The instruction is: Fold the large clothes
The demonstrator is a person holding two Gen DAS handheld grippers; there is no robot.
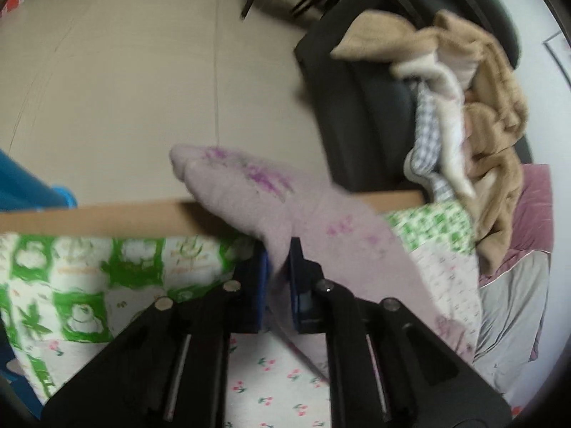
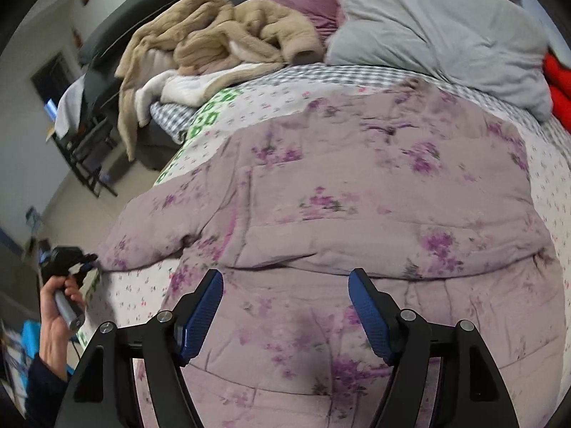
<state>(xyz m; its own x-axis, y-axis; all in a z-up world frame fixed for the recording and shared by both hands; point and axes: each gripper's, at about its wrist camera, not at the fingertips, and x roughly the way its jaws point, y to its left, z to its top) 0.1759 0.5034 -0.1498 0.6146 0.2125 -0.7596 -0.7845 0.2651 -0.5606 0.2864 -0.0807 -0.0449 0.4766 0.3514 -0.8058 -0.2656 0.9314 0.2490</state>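
Observation:
A large lilac quilted garment with purple flowers (image 2: pixel 357 207) lies spread on the bed. My left gripper (image 1: pixel 278 249) is shut on its sleeve (image 1: pixel 249 185), which sticks out past the bed's wooden edge. In the right wrist view the left gripper (image 2: pixel 76 264) shows at the far left, holding the sleeve end. My right gripper (image 2: pixel 285 285) is open, its blue pads (image 2: pixel 200 314) wide apart just above the garment's near part, gripping nothing.
A tan fleece pile (image 2: pixel 221 39) with white clothes lies at the bed's far left; it also shows in the left wrist view (image 1: pixel 492 114). A grey pillow (image 2: pixel 446 35) and red cloth (image 2: pixel 558 82) are at the back. A dark armchair (image 1: pixel 349 114) stands beside the bed.

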